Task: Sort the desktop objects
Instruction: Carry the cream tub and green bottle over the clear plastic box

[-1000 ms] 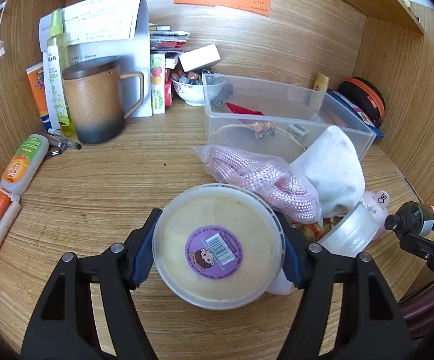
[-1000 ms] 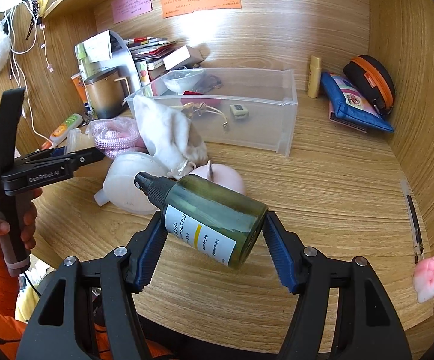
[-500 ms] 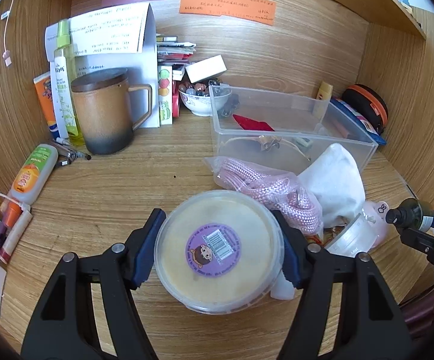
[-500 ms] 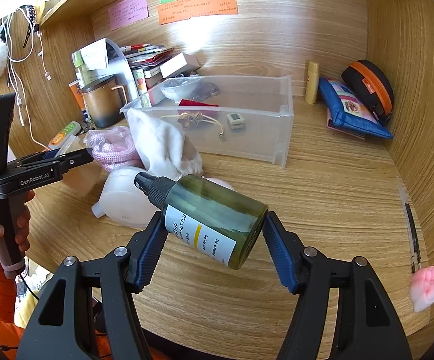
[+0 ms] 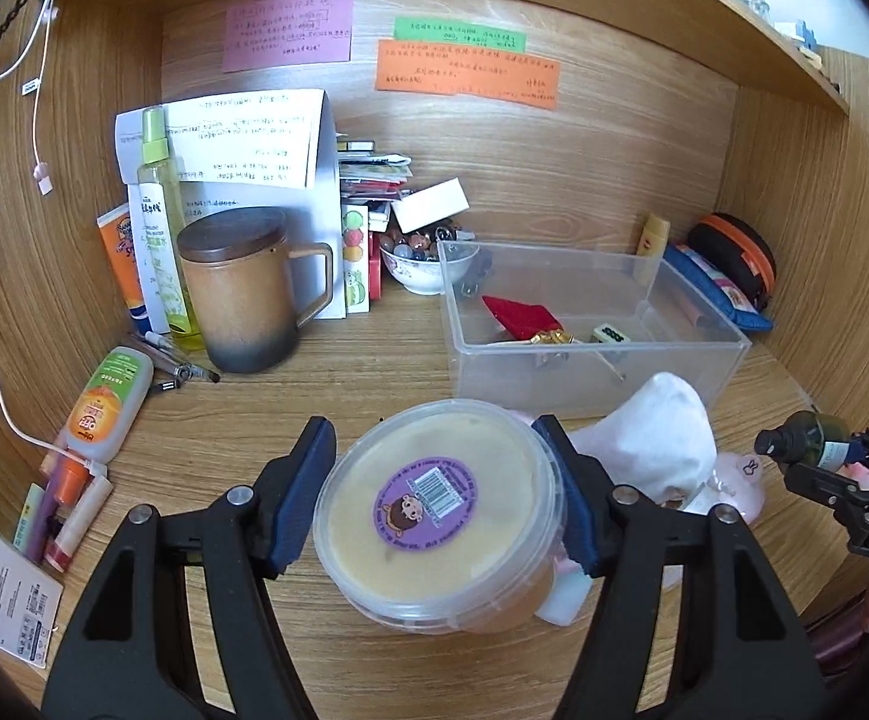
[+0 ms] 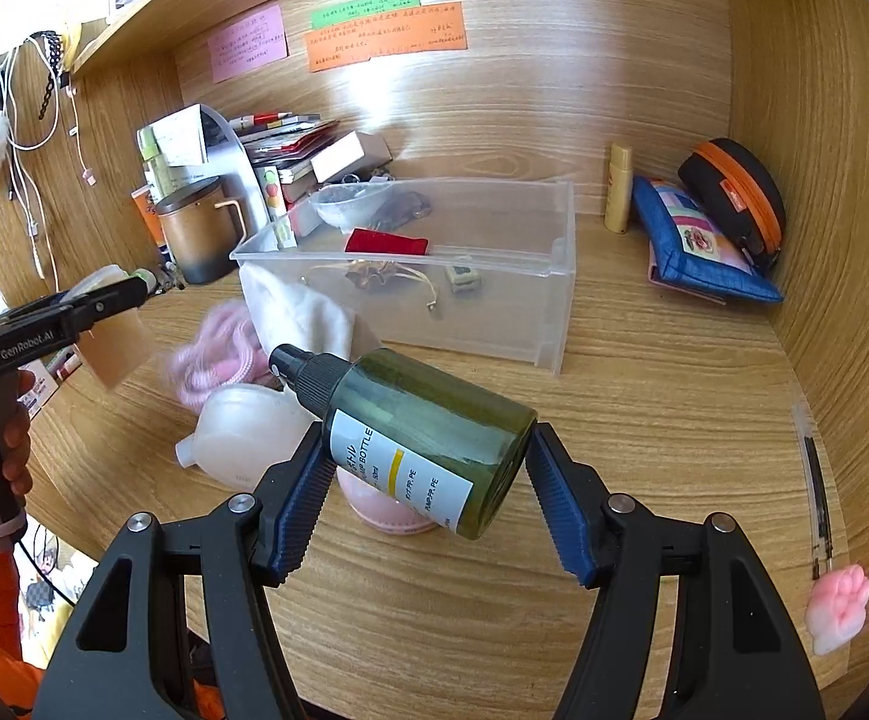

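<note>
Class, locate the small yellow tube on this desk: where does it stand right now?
In the right wrist view the yellow tube stands upright against the back wall, right of the clear plastic bin and just left of the blue pouch.

In the right wrist view, a broad stretch of bare counter (image 6: 662,420) is left free from 1 to 5 o'clock, bounded by the clear plastic bin (image 6: 434,276) at 12 and the blue pouch (image 6: 704,246) at 2. A pink paw toy (image 6: 839,606) and a pen (image 6: 815,492) lie near the edge at 4. Toward 10 o'clock, passage is blocked by the white cloth (image 6: 302,312), pink cord (image 6: 212,354) and white container (image 6: 242,432). In the left wrist view, open counter is found at 11 o'clock before the lidded mug (image 5: 236,288).
</note>
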`<state>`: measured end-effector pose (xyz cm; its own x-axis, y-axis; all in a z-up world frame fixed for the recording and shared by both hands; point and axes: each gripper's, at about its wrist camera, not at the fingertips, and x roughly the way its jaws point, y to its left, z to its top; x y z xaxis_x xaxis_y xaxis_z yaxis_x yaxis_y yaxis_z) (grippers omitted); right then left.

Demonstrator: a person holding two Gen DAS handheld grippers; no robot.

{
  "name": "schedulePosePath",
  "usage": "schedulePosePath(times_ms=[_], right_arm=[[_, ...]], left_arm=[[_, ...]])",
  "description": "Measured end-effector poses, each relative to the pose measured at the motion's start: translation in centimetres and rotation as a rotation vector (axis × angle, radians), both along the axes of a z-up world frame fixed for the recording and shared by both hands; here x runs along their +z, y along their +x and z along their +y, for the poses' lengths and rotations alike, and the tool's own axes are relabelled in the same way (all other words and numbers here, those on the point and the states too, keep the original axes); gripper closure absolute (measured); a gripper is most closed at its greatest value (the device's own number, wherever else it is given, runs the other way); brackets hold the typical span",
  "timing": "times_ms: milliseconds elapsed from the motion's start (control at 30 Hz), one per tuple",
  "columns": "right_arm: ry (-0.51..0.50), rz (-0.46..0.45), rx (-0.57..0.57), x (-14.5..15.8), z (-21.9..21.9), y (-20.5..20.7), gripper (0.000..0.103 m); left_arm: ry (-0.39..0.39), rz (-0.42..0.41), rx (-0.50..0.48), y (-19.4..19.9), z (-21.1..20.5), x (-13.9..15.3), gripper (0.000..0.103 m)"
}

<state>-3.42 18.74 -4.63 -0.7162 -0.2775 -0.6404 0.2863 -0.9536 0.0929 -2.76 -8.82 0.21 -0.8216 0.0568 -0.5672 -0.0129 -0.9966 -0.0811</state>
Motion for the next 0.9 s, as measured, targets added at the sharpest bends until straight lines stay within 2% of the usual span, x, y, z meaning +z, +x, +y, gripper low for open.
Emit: schedulePosePath(times_ms=[900], right_arm=[[0.024, 0.04, -0.021, 2.9, 0.0, -3.9, 0.042]], left_arm=[[0.022, 0.033, -0.025, -3.7, 1.1, 2.6, 0.036]])
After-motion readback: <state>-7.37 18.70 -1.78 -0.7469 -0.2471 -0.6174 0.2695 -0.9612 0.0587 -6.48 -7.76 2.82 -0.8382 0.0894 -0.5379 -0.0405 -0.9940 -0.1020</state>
